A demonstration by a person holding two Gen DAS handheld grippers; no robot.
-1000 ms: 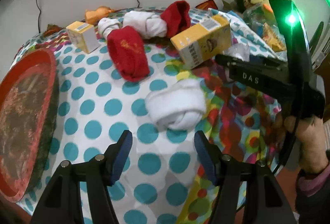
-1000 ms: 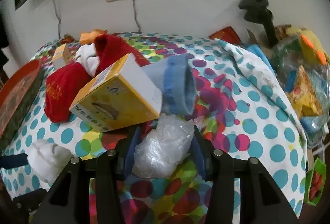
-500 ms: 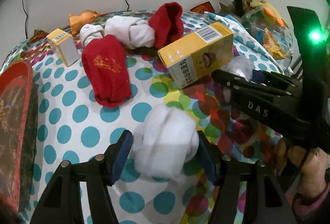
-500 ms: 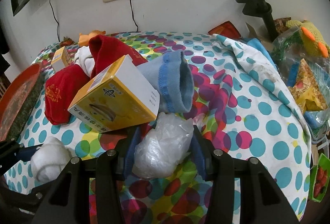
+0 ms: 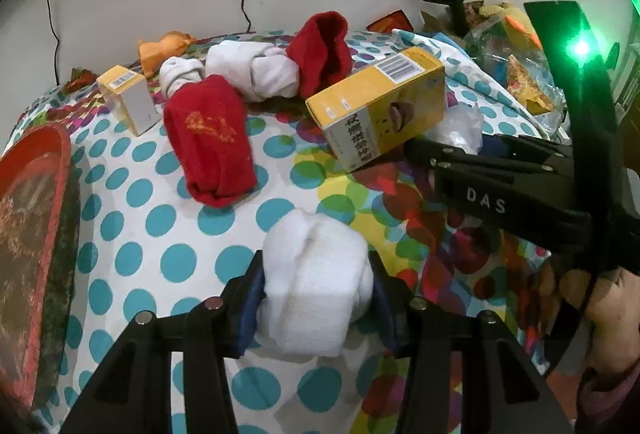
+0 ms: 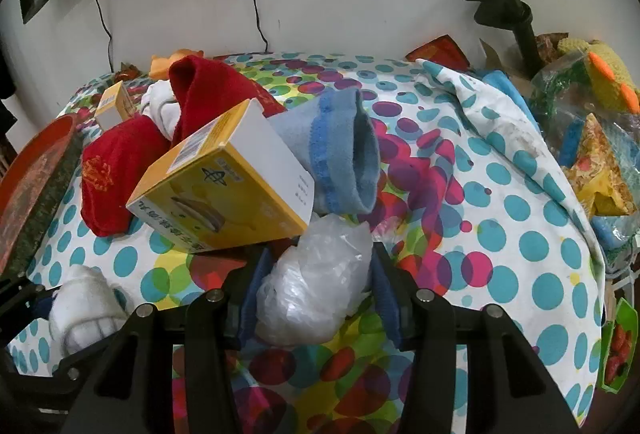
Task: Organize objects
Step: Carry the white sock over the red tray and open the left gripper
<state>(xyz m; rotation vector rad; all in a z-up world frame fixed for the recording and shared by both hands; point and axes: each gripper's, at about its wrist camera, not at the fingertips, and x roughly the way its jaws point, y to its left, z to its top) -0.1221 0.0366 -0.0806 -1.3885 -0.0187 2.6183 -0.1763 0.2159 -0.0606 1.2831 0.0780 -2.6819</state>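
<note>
While 2 tongs work the spotted tablecloth (image 5: 132,202): left gripper (image 5: 316,298) closing across soft, light rolled white sock bundle (image 5: 316,278), pads at its sides; right gripper (image 6: 316,288) pinching crinkly, slippery clear plastic bag (image 6: 316,282) beside yellow carton (image 6: 224,190).

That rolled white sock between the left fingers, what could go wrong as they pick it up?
The left gripper is closing on the soft rolled white sock; it may squash and slip free. The right gripper holds a crinkly clear plastic bag under the tilted yellow cardboard box; lifting the bag could topple the box.
</note>
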